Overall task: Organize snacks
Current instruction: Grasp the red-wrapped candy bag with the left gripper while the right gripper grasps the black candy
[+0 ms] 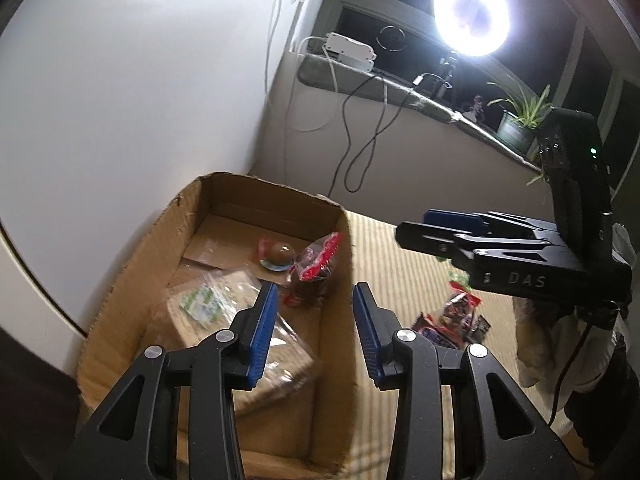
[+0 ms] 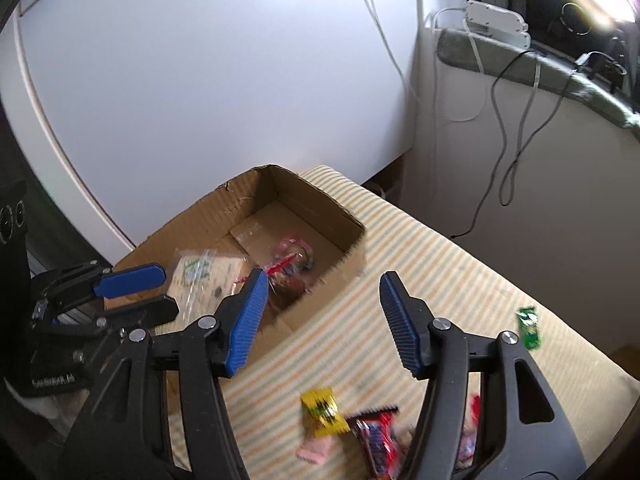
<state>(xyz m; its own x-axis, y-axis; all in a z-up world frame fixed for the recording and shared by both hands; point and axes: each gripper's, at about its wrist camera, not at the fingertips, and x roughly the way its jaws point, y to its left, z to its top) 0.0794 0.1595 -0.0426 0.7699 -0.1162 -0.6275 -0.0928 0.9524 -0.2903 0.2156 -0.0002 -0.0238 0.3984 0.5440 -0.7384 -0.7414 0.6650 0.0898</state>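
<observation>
An open cardboard box (image 1: 340,320) stands on a striped cloth (image 1: 400,264). In it lie a clear-wrapped beige pack (image 1: 208,304), a round jelly cup (image 1: 276,256) and a clear bag with a red seal (image 1: 316,260). My left gripper (image 1: 316,320) hovers open over the box's right wall, nothing between its fingers. My right gripper (image 2: 322,300) is open and empty above the box's near corner (image 2: 312,312); it also shows from the side at right (image 1: 424,228). Loose snacks lie on the cloth: a yellow packet (image 2: 324,412), a red packet (image 2: 372,436), a green packet (image 2: 530,326).
A white wall panel (image 1: 120,100) rises right behind the box. A stone windowsill (image 1: 400,88) carries a white device, hanging cables, a ring lamp (image 1: 472,16) and a potted plant (image 1: 520,120). More dark wrappers (image 1: 452,320) lie on the cloth to the right of the box.
</observation>
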